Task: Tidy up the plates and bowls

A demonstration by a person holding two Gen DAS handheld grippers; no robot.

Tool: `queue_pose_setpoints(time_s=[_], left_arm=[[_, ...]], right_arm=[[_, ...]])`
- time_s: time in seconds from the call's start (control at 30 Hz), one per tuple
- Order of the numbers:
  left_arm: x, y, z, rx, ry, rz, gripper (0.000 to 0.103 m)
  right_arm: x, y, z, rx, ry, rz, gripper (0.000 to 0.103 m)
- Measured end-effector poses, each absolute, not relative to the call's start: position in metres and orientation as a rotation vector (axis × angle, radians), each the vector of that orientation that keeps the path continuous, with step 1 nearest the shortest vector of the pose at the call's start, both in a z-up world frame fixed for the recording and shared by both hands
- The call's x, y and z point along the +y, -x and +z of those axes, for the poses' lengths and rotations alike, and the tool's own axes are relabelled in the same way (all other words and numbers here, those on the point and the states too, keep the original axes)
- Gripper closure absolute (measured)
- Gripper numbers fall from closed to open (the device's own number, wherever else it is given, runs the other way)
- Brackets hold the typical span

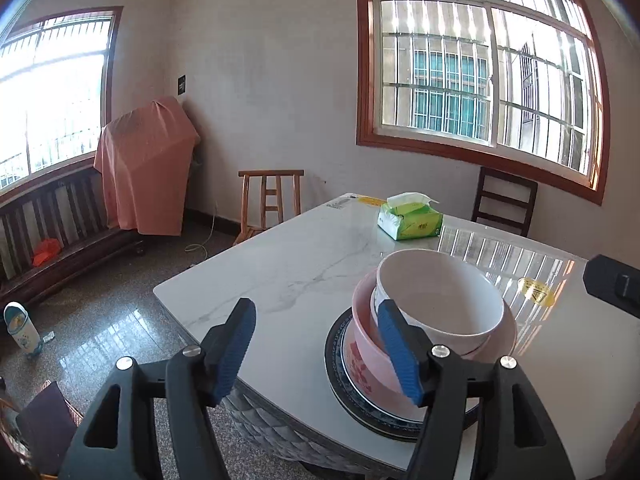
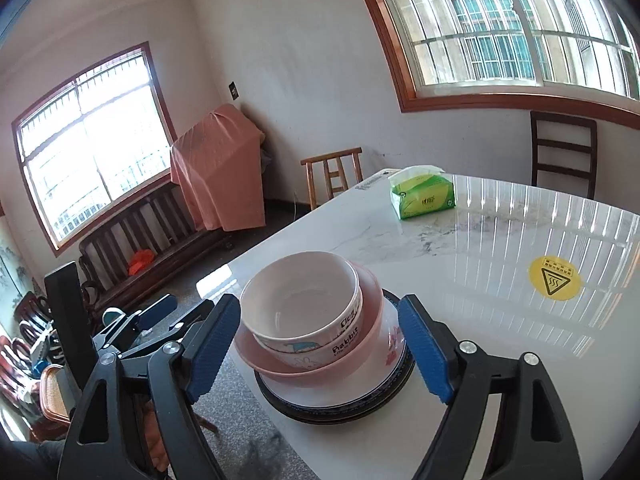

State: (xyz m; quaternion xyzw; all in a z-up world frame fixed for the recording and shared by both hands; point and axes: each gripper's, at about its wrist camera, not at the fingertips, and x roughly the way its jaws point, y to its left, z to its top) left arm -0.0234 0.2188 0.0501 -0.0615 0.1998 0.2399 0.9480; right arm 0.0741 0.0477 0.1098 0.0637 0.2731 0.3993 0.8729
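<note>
Blue-padded jaws of the right gripper [image 2: 320, 348] stood well apart and held nothing, one on either side of the crockery stack as that camera saw it, with no pad pressing on the ware. Jaws of the left gripper [image 1: 318, 354] were likewise parted and empty; its right pad showed in front of the stack's left flank, and whether it brushed the pink bowl could not be told. Just beyond the pads, near the table's front edge, the stack itself looked finished: a white rabbit-print bowl [image 2: 304, 312] nested in a pink bowl [image 2: 320, 364], that on a white floral plate [image 2: 394, 340], and all on a dark blue-rimmed plate [image 2: 340, 410] at the bottom. The top bowl sat off-centre and slightly tilted in the pink one, so the step in hand, judged from this, was a clean release and retreat. Doing it well would mean keeping both sets of jaws wide, drawing each gripper straight back and slightly up, and letting no pad drag along a rim, since a sideways nudge could slide the upper bowl or shift the pile toward the edge. Farther off on the marble table [image 2: 500, 280] lay a yellow warning sticker [image 2: 554, 280], then a green tissue pack [image 2: 424, 194], both well clear of the stack.
</note>
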Motion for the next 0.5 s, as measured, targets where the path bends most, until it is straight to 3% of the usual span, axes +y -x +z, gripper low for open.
queue_pose_setpoints(time_s=[0.1, 0.3, 0.5], left_arm=[[0.201, 0.036, 0.063, 0.370, 0.097, 0.460, 0.036], [0.172, 0.069, 0.093, 0.273, 0.148, 0.335, 0.019], [0.138, 0.108, 0.135, 0.139, 0.153, 0.265, 0.015]], right_arm=[[0.037, -0.059, 0.107, 0.557, -0.146, 0.844, 0.014], [0.001, -0.043, 0.107, 0.546, -0.196, 0.815, 0.014], [-0.034, -0.025, 0.111, 0.509, -0.221, 0.774, 0.012]])
